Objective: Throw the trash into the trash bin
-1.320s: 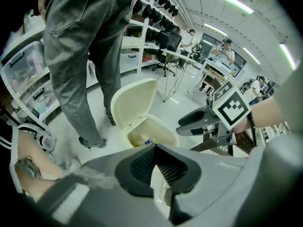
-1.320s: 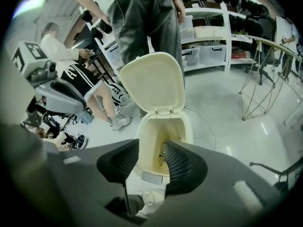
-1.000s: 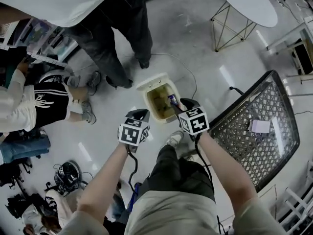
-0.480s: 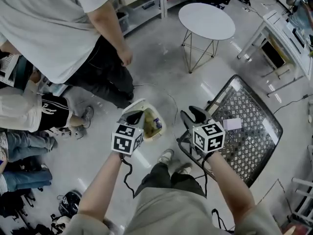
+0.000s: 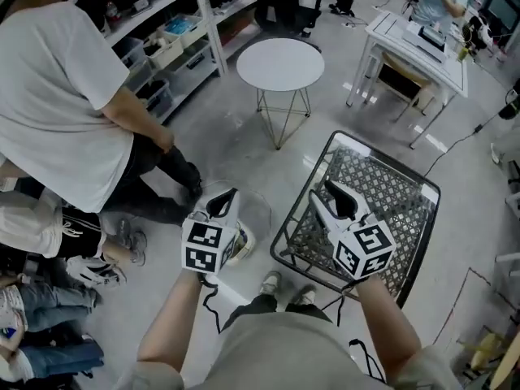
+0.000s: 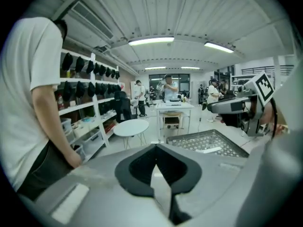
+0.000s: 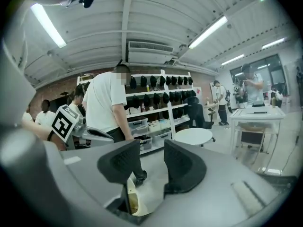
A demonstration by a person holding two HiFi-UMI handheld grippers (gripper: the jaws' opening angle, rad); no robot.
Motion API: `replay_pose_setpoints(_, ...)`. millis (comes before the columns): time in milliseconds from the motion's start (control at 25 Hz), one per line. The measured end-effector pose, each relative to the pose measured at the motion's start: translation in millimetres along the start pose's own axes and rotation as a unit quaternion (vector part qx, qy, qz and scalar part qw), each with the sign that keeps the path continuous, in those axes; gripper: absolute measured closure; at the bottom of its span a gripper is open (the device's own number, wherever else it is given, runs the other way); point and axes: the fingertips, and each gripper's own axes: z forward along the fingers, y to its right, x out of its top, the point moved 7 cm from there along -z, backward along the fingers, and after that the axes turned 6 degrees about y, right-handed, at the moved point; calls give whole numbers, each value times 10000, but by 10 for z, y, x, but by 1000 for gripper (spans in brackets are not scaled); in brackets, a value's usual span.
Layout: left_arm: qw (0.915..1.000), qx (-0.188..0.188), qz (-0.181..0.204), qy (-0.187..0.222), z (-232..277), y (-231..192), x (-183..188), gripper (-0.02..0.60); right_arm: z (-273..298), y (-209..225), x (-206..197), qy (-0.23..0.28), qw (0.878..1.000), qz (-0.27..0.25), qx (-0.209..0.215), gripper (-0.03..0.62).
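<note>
Open pale floor (image 5: 240,146) is hemmed by a standing person (image 5: 57,96) at left, a black mesh table (image 5: 390,193) at right and a round white table (image 5: 280,63) beyond. The trash bin (image 5: 242,244) sits on the floor just off the mesh table's near-left edge, mostly hidden under the left gripper (image 5: 226,201), whose jaws are clenched on nothing. The right gripper (image 5: 331,200), over the mesh, is released and empty. Each cube (image 5: 203,246) bears black-and-white square markers.

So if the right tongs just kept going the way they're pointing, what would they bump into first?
Probably the leg of the standing person in the white shirt: seen along the open right tongs, it shows in the gap between them, with only bare floor before it. Depth is hard to judge.
</note>
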Motion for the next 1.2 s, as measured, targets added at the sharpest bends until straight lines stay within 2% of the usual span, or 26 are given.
replay_pose_setpoints(240,9932,-680,639,693,62,605,807,580,-790,88,430,530,9971,-253,-478,430)
replay_pose_setpoints(440,9767,-1155,1247,1308,60,1080,1191,580,-1357,86,665,899,9909,-460,-891,430)
replay_pose_setpoints(560,9662,-1383,1276,1764,6,1387,1428,580,-1662,104,761,1065,9847,-588,-1245,430)
replay_pose_setpoints(680,9572,-1614,1253,2048,-31,1653,1542,580,-1948,124,830,1258,9780,-622,-1545,430)
replay_pose_setpoints(800,9518,-1856,1308,2062,14,1834,1537,580,-2188,156,836,1340,9730,-617,-1776,430)
replay_pose_setpoints(920,9433,-2030,1586,2092,23,1937,1552,580,-2356,181,810,1311,9696,-612,-1972,430)
replay_pose_setpoints(1080,9488,-2058,1325,1996,-3,1993,1561,580,-2443,221,737,1309,9658,-528,-2174,430)
replay_pose_setpoints(1200,9487,-2091,1324,1969,-9,2012,1574,580,-2488,277,708,1293,9637,-482,-2286,430)
